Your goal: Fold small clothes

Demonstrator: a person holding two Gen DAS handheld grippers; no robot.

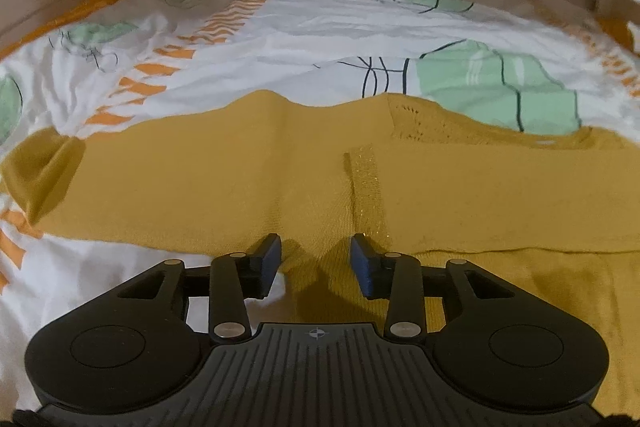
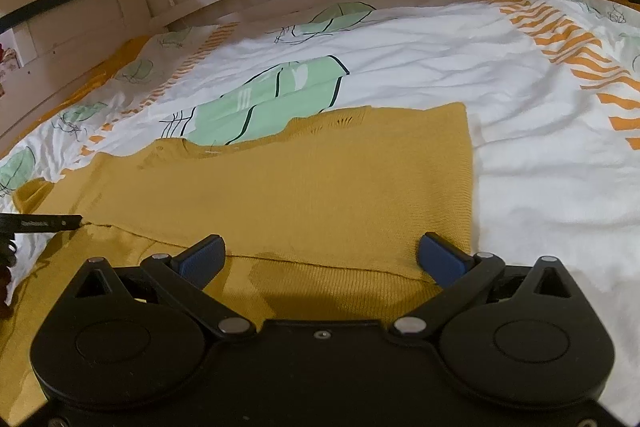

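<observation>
A mustard-yellow knitted sweater (image 1: 224, 183) lies spread flat, partly folded, on the bedding. In the left wrist view it stretches across the whole width just beyond the left gripper (image 1: 316, 259), whose blue pads stand apart with the knit under the gap, not pinched. A shiny ribbed band runs away from those tips. A folded layer's edge crosses to the right of them. In the right wrist view the sweater (image 2: 304, 179) lies ahead of the wide-open right gripper (image 2: 322, 257), its straight side edge beyond the right tip, an openwork knit edge farthest away.
</observation>
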